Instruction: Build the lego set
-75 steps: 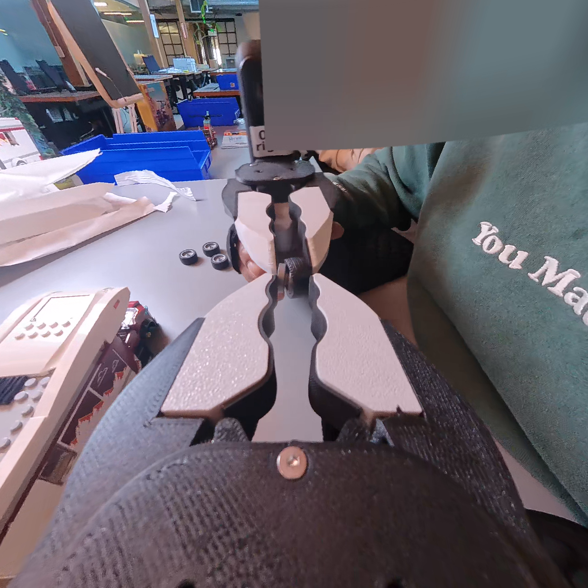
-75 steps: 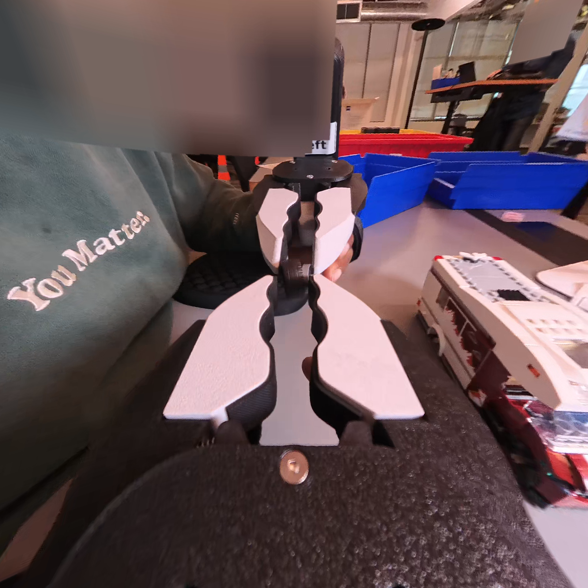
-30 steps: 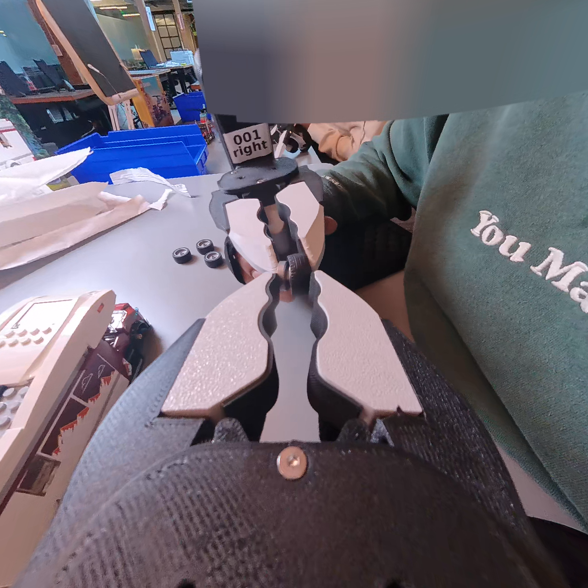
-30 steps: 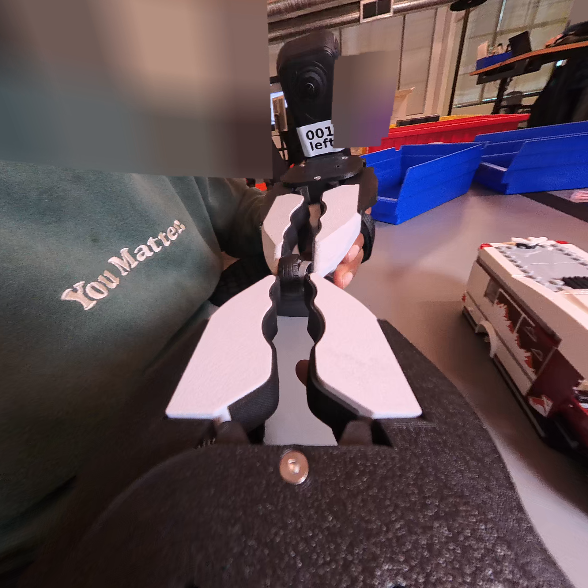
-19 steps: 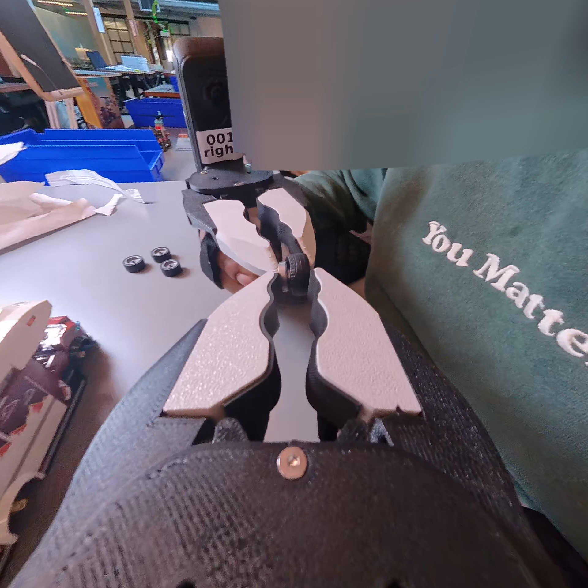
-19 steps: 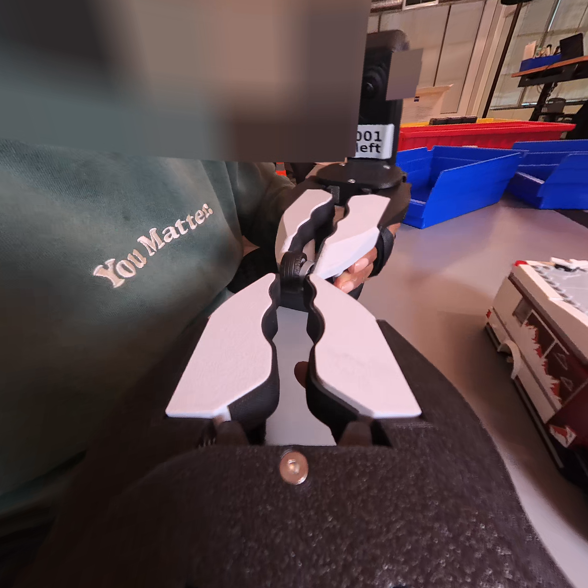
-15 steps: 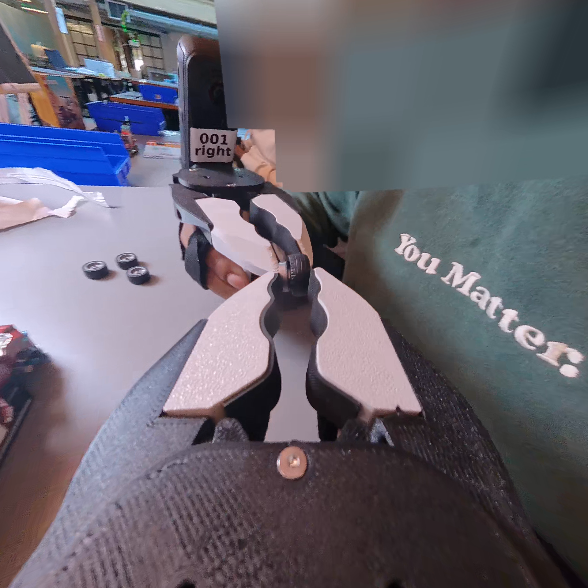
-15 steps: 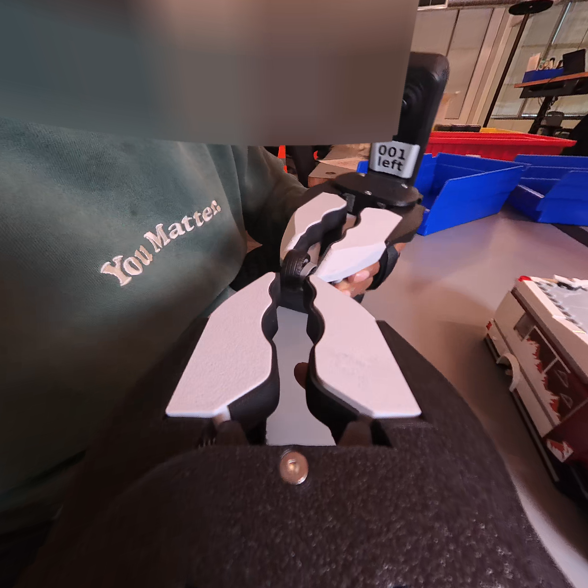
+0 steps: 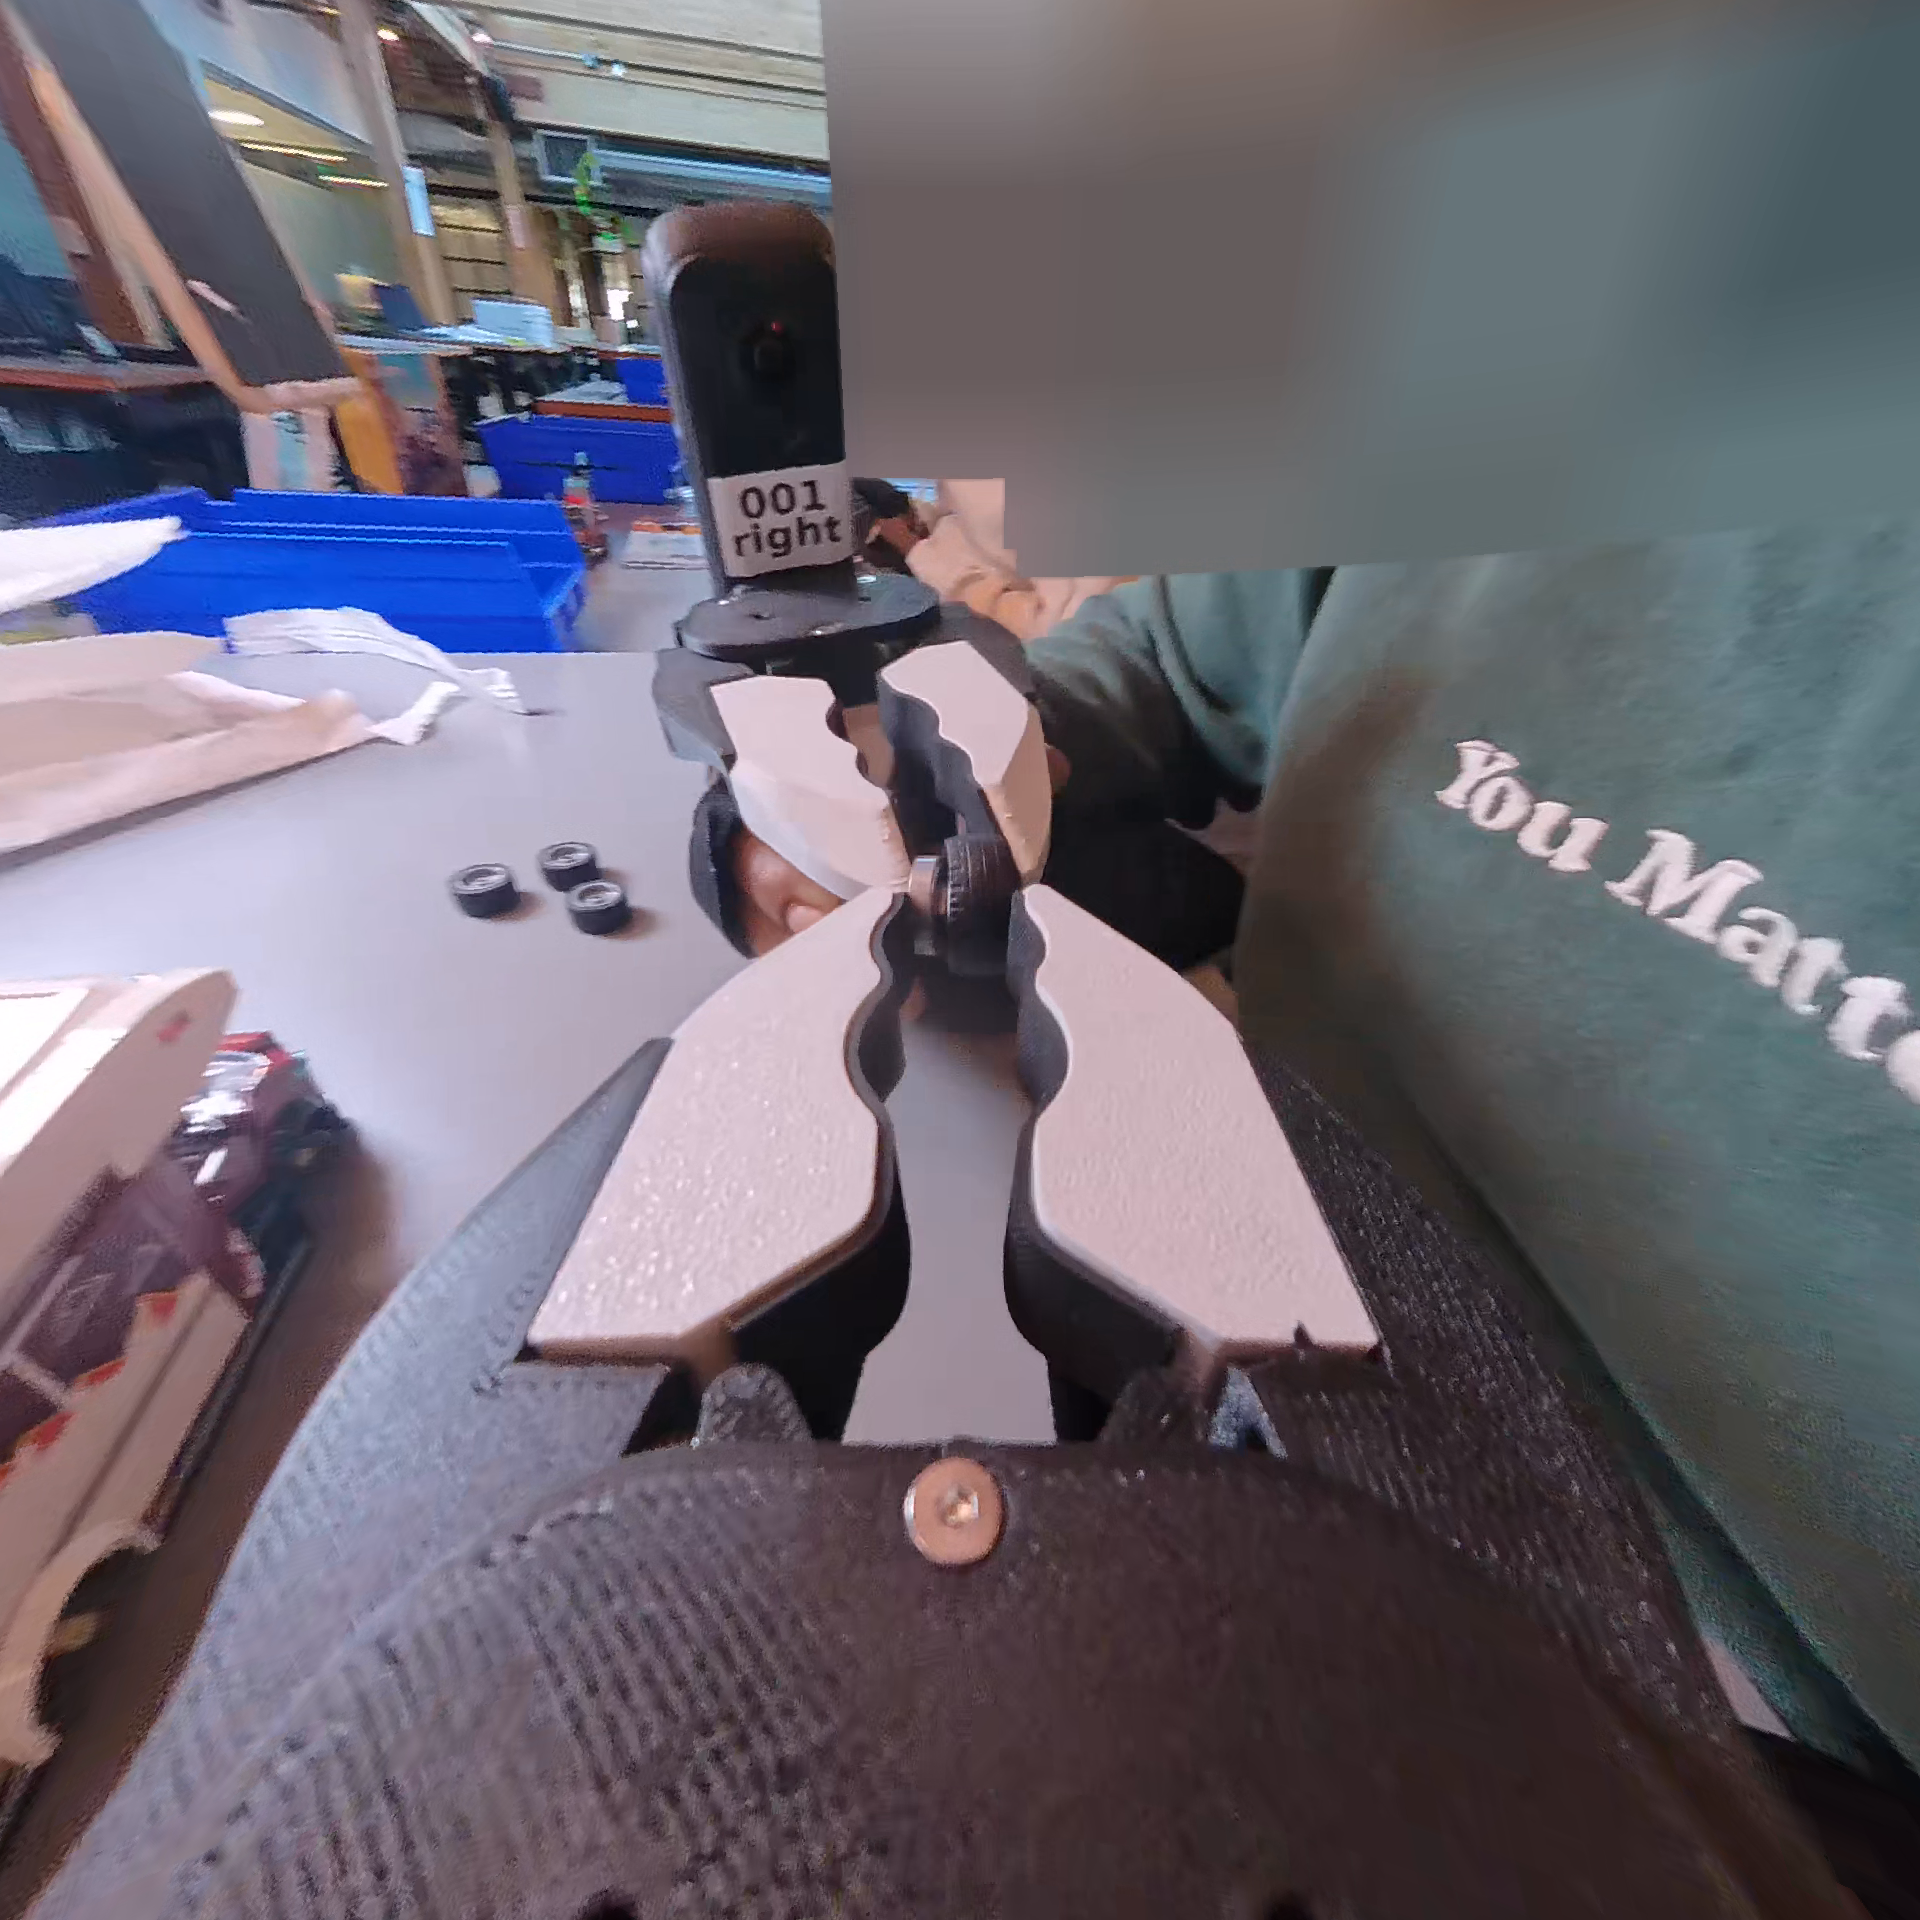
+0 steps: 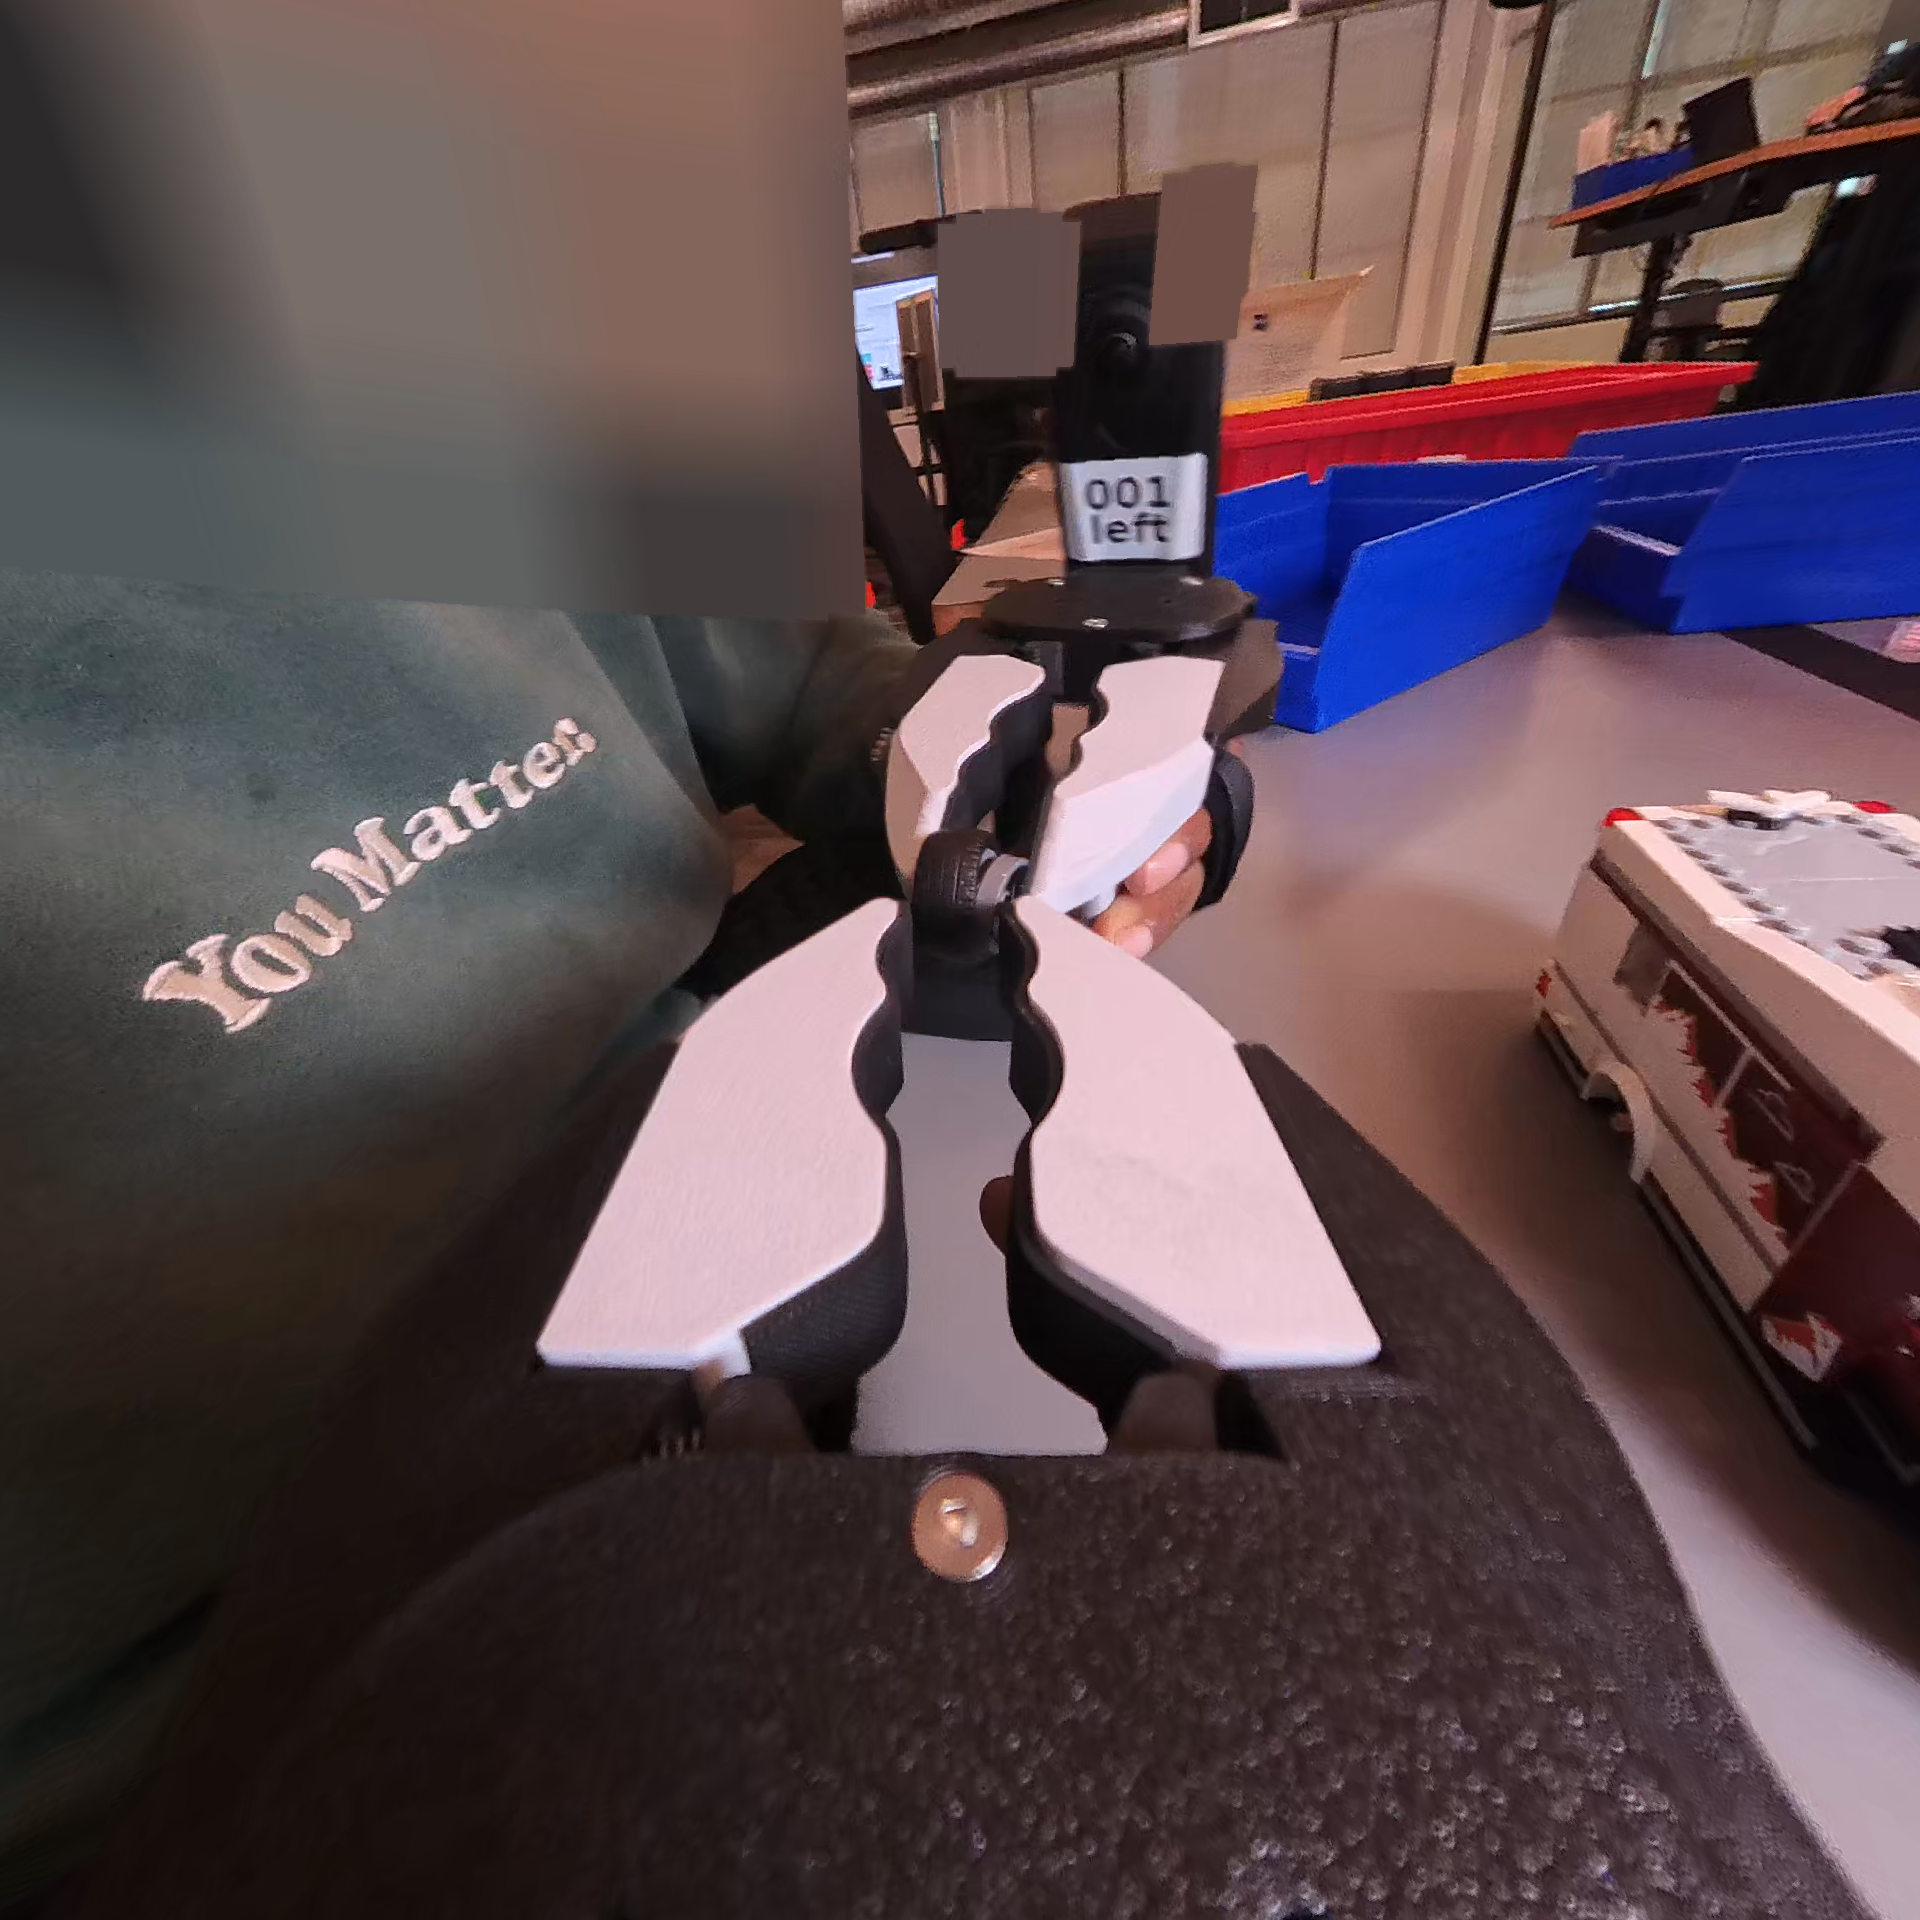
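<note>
Black rubber on a grey hub: one small wheel (image 9: 971, 888), pinched where the two tools meet tip to tip, above the table (image 9: 364, 935) and clear of it. Left gripper (image 9: 961, 925) drawn narrow around that wheel, dark pads against both of its sides. Right gripper (image 10: 956, 925) facing it from the far side, equally narrow, clamped on the same wheel, tyre toward one finger and hub toward the other. Just behind the tips, a hand (image 10: 1153, 894) in a black strap wrapped around the left handle. Close beside both tools, a green sweatshirt (image 9: 1610, 1039) with pale lettering. Farther out on the grey top, three loose wheels (image 9: 566, 883) lying together. Nearer the edge, a white and dark red toy van (image 10: 1745, 1039) of bricks. Beyond, crumpled white paper (image 9: 156, 717), then blue bins (image 10: 1455, 582) and a red bin (image 10: 1455, 405).
</note>
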The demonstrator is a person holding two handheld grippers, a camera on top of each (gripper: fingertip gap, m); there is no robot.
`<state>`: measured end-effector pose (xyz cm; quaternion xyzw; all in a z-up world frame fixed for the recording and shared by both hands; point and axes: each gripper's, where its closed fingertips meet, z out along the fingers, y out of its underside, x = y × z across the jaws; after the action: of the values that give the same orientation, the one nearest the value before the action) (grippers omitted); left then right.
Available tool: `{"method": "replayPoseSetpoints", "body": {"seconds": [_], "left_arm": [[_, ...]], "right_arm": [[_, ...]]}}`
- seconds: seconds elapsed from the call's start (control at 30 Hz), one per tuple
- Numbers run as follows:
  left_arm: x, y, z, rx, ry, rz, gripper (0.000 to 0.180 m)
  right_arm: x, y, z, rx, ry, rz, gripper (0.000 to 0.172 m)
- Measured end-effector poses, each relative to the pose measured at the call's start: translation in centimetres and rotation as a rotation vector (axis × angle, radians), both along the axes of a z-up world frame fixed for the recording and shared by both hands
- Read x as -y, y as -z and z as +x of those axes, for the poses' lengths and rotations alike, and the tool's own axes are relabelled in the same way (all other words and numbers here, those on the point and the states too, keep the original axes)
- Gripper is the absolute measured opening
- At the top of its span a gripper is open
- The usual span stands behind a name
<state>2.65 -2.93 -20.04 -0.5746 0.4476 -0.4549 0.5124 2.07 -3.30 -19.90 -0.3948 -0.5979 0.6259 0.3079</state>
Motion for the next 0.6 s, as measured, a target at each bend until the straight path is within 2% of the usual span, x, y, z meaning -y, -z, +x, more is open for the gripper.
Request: {"method": "replayPoseSetpoints", "body": {"seconds": [0.17,0.23,0.5,0.6], "left_arm": [[-1.11,0.33,-0.25,-0.055,-0.105,0.07,0.018],[-0.95,0.38,-0.06,-0.075,-0.1,0.083,0.018],[-0.43,0.32,-0.14,-0.042,-0.04,-0.028,0.019],[-0.23,0.42,-0.03,-0.061,-0.039,-0.01,0.018]], "right_arm": [[-0.96,0.33,-0.35,-0.006,0.086,0.09,0.014],[-0.91,0.35,-0.2,-0.012,0.08,0.104,0.014],[-0.57,0.58,-0.26,-0.024,0.083,0.164,0.013],[-0.3,0.64,-0.09,-0.028,0.059,0.156,0.013]]}}
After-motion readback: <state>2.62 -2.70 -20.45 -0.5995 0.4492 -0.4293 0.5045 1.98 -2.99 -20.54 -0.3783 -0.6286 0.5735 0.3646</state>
